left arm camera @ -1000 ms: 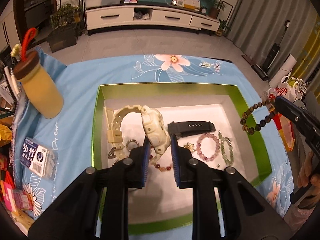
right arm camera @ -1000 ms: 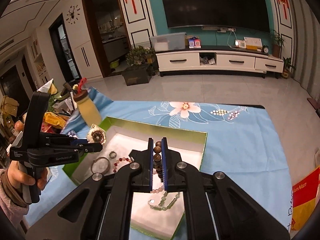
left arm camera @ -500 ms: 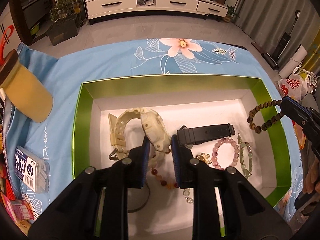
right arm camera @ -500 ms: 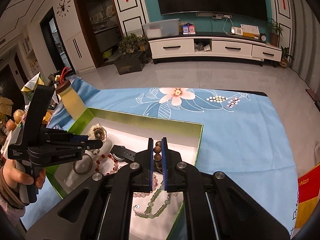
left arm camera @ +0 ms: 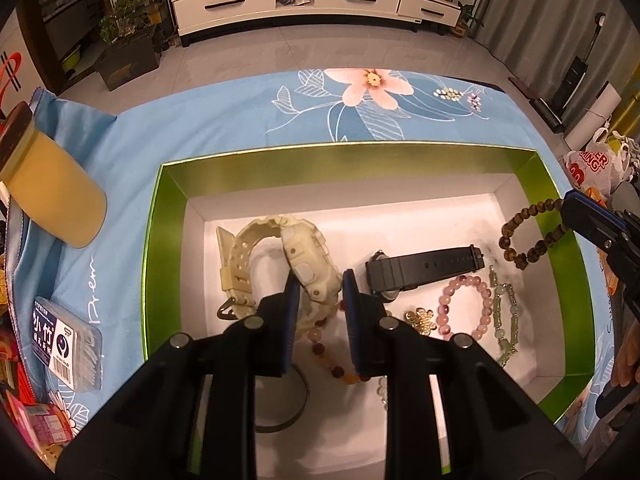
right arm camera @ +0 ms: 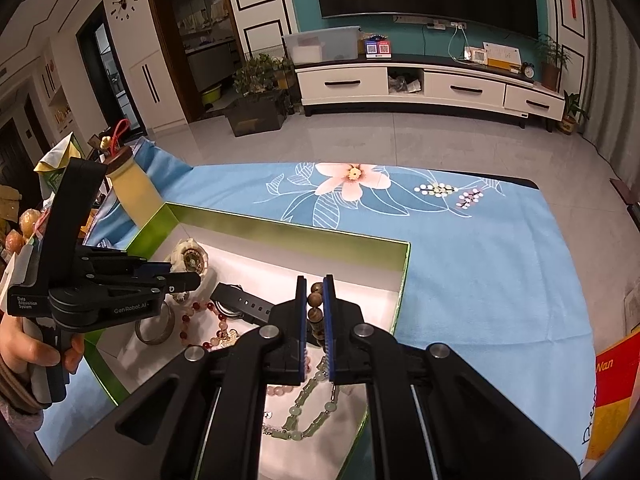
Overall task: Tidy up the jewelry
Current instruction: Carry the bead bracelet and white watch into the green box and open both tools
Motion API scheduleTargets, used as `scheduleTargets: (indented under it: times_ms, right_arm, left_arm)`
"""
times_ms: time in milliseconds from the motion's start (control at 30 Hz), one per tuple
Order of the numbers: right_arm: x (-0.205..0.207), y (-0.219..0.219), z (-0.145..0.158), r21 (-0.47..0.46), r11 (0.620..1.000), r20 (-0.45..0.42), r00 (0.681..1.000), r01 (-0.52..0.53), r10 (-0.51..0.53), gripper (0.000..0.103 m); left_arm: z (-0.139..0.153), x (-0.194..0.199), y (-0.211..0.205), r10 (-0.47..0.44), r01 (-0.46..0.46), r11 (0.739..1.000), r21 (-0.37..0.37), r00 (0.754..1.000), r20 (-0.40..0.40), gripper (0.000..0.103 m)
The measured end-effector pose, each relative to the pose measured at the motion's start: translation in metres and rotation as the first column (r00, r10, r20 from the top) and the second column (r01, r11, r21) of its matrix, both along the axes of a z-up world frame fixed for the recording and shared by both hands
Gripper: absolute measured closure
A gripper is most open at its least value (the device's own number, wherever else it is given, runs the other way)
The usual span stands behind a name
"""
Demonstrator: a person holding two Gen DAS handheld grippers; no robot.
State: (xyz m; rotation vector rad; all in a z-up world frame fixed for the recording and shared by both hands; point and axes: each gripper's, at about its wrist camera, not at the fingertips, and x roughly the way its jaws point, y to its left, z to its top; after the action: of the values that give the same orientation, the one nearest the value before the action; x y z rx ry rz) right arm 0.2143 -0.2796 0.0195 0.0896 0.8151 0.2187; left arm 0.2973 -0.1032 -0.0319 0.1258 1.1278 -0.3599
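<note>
while right tongs (right arm camera: 315, 312) pinch the brown bracelet (left arm camera: 528, 232), left tongs (left arm camera: 318, 300) straddle the watch (left arm camera: 308, 264)

Watches (left arm camera: 304, 256) and bracelets (left arm camera: 466, 306) lie in the box (left arm camera: 160, 264) on the cloth (left arm camera: 224, 120).

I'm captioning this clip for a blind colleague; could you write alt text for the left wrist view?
The left gripper, jaws open, straddles a cream watch lying in a green-walled box with a white floor. Beside it lie a black watch, a pink bead bracelet and a green bead strand. At right, the right gripper holds a brown bead bracelet over the box.
</note>
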Motion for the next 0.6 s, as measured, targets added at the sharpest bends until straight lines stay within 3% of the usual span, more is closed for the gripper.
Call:
scheduleTargets:
  times_ms: [233, 267, 300, 367, 433, 500, 600]
  right_arm:
    - [0.007, 0.003, -0.007, -0.018, 1.000, -0.045, 0.999, 0.001, -0.002, 0.096]
    - [0.009, 0.003, -0.008, -0.020, 1.000, -0.058, 0.998, 0.010, -0.011, 0.096]
    - [0.010, 0.002, -0.009, -0.022, 1.000, -0.068, 0.997, 0.018, -0.019, 0.091]
    - [0.010, 0.000, -0.008, -0.018, 0.999, -0.081, 0.996, 0.034, -0.035, 0.080]
    - [0.007, -0.001, -0.005, -0.010, 0.999, -0.087, 0.995, 0.039, -0.039, 0.065]
    - [0.001, 0.000, 0.001, -0.019, 0.999, -0.098, 0.994, 0.043, -0.045, 0.048]
    - [-0.012, 0.008, 0.015, -0.060, 0.998, -0.125, 0.992, 0.021, -0.029, 0.018]
  left_arm:
    - [-0.005, 0.004, -0.001, 0.012, -0.012, 1.000, 0.023, 1.000, -0.012, 0.078]
    - [-0.003, 0.004, -0.001, 0.014, -0.013, 1.000, 0.027, 1.000, -0.006, 0.068]
    - [0.000, 0.002, 0.000, 0.017, -0.017, 1.000, 0.023, 1.000, 0.004, 0.049]
    - [0.009, -0.001, 0.003, 0.037, -0.037, 0.999, 0.014, 0.999, 0.022, 0.026]
    - [0.021, -0.006, 0.007, 0.050, -0.050, 0.999, -0.017, 0.998, 0.028, 0.020]
    - [0.035, -0.015, 0.012, 0.072, -0.071, 0.997, -0.012, 0.997, 0.027, 0.006]
    - [0.055, -0.027, 0.018, 0.086, -0.087, 0.996, 0.005, 0.996, 0.037, 0.002]
